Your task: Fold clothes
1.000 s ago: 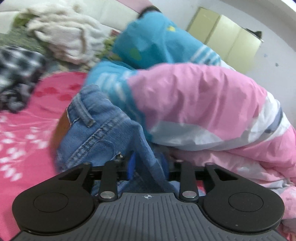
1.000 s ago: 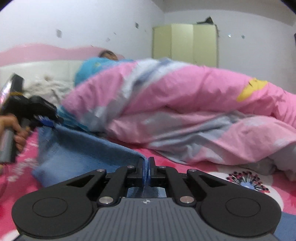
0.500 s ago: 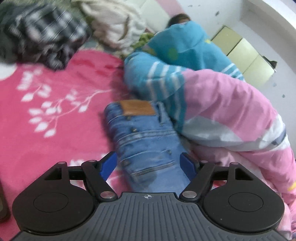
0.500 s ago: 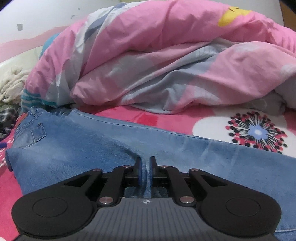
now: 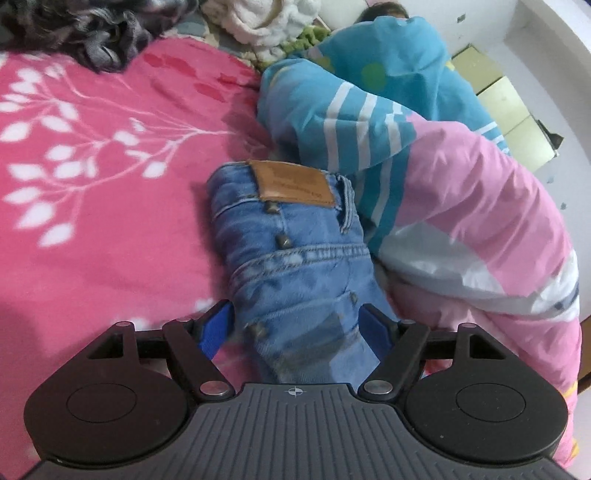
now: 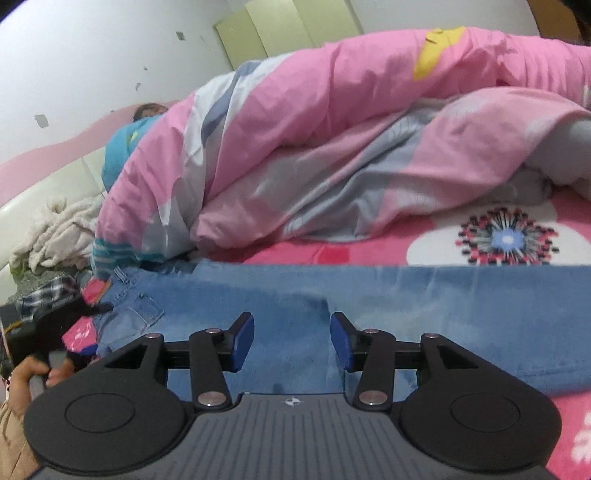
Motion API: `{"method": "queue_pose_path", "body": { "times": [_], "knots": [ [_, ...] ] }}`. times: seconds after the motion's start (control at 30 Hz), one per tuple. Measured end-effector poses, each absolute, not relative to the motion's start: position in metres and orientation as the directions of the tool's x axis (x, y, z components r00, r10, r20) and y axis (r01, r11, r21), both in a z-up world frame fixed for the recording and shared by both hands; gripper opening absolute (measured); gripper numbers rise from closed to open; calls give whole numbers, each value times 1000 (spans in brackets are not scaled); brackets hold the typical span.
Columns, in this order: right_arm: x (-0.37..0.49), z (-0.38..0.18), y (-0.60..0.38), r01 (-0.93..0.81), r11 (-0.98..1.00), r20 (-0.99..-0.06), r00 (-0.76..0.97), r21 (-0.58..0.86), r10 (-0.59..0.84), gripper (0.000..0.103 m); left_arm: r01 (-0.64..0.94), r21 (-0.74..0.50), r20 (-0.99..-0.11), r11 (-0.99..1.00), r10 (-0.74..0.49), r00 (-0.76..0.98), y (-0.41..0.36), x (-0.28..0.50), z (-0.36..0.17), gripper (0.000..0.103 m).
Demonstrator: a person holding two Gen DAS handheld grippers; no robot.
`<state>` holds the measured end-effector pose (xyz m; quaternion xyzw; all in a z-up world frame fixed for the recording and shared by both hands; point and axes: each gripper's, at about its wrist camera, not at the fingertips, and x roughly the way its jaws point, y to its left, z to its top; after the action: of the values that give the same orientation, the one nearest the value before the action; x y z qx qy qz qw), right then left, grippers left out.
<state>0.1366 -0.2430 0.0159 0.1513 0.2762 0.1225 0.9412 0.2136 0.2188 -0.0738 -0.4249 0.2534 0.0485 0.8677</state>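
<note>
Jeans (image 5: 295, 258) lie flat on the pink bedsheet (image 5: 92, 221), stretched lengthwise along the foot of the pink quilt (image 6: 332, 129): waistband end toward the heap of clothes (image 5: 92, 33), legs running away from it. They look halved lengthwise, 1 leg over the other, though you cannot confirm that from these 2 views.

Your left gripper (image 5: 297, 323) stands wide, its blue pads either side of the seat of the jeans, gripping nothing. Your right gripper (image 6: 291, 341) is also spread, hovering over the leg section (image 6: 406, 314), empty.

Handling, as a judgement:
- Denim is heavy and fairly stiff for cloth; it should hold a crease and not slide much on the fleecy sheet
- The waistband near the leather patch (image 5: 291, 182) is thick, many layers; a firm hold there will not slip, but the claw must open well
- A leg edge is thinner; pinch both layers together or the lower one will lag

Hard to make out:
- The hems run off the right edge of the right wrist view
- The jeans' far edge tucks against the quilt and a blue striped blanket (image 5: 351, 122); overlap unclear
- Someone lies under the bedding, mostly covered
- The left hand (image 6: 29, 373) shows only partly, at the frame edge
</note>
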Motion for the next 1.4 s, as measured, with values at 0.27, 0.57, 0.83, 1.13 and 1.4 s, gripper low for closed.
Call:
{"method": "queue_pose_path", "body": {
  "times": [0.27,0.57,0.83,1.13,1.4],
  "knots": [
    [131,16,-227,-148,931,-516,798,333,311,48,-352,-724,-483,593,-71,873,221,228,-80,31],
    [119,20,-231,-132,944,-505,817,304,276,48,-411,-737,-511,537,-44,859,241,186,-69,25],
    [108,14,-240,-102,943,-498,828,318,258,48,-432,-726,-545,535,-65,836,265,147,-70,25],
    [105,8,-249,-79,942,-499,832,325,242,48,-436,-718,-569,543,-97,816,278,131,-70,30],
    [89,24,-248,-125,956,-454,858,266,239,50,-474,-732,-557,490,-30,830,278,108,-45,50]
  ]
}}
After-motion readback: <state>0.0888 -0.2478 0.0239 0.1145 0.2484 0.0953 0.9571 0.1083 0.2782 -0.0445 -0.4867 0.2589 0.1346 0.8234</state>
